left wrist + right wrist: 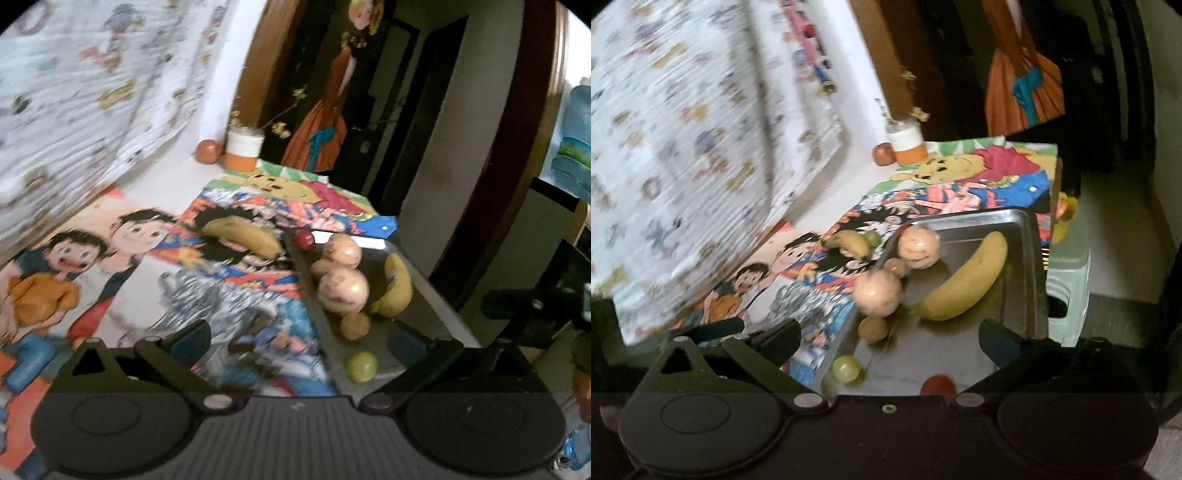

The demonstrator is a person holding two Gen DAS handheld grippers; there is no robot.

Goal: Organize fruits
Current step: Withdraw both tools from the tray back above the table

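Both tools stand with their fingers wide apart and nothing between them. In the left wrist view the left tool [299,341] is at the bottom of the frame; the shallow grey metal tray [439,314] lies ahead of it, toward the right. In the tray are a long yellow banana [397,286], two round pale peach-coloured fruits [343,291], a small brown fruit [355,325] and a small green round fruit [362,365] closest to the tool. A small red fruit [304,239] sits at the far left corner of the tray; whether inside or just outside, I cannot tell. A second yellow banana [242,236] lies outside the tray, on the desk, left of it.

In the right wrist view the right tool [890,341] is low in the frame, directly over the near part of the tray, with a red round fruit [938,384] just before it.

The desk [997,173] is covered with colourful cartoon pictures. At its far side, in the upper middle of the frame, an orange-and-white cup [908,142] stands beside a small orange ball-like fruit [882,153]. A white patterned cloth [683,147] fills the upper left.
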